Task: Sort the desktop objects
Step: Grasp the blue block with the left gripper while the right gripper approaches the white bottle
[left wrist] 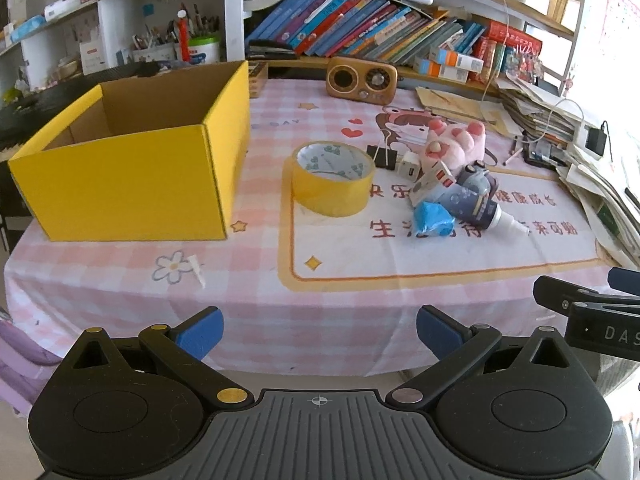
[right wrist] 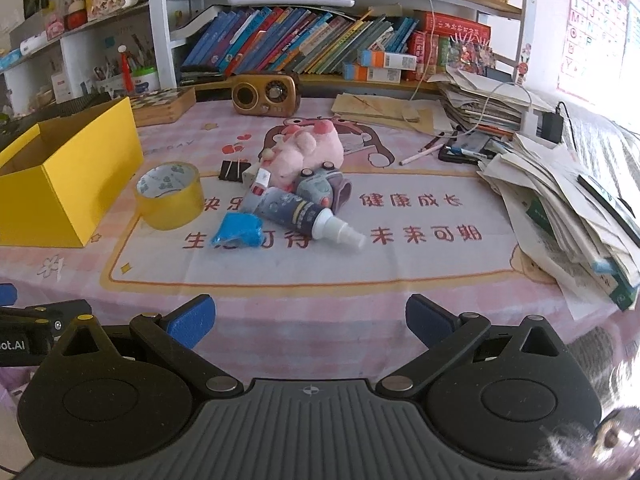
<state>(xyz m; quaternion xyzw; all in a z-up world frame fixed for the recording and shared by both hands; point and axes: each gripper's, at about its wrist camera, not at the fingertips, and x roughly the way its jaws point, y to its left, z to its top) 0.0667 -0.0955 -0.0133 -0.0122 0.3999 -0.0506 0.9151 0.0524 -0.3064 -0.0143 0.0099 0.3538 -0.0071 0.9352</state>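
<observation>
- left wrist view: the left hand-held gripper (left wrist: 320,334) hangs above the near edge of the desk (left wrist: 340,320), its blue fingertips (left wrist: 202,330) spread wide with nothing between them.
- a yellow box (left wrist: 132,184), open at the top, stands on the left part of the desk.
- just right of the box lies a roll of yellow tape (left wrist: 332,178), flat on its side and apart from the box.
- right of the tape sits a tight heap: a black binder clip (left wrist: 382,156), a small white charger (left wrist: 408,166), a pink plush toy (left wrist: 454,142), a dark spray bottle (left wrist: 478,204) lying with its white nozzle toward the right, and a crumpled blue packet (left wrist: 432,218) touching the bottle.
- a brown radio (left wrist: 362,80) stands at the back, in front of a row of books (left wrist: 360,26).
- part of the right hand-held gripper (left wrist: 592,312) shows at the right edge.
- right wrist view: the right hand-held gripper (right wrist: 311,322) also hangs above the near desk (right wrist: 320,288) edge, fingers wide apart and empty.
- the heap lies straight ahead: plush toy (right wrist: 308,148) at the back, a small toy car (right wrist: 318,188) before it, the spray bottle (right wrist: 298,212) and blue packet (right wrist: 236,232) nearest.
- the tape (right wrist: 170,196) lies left of the heap, the yellow box (right wrist: 72,176) further left.
- stacked papers (right wrist: 560,208) crowd the right side of the desk.
</observation>
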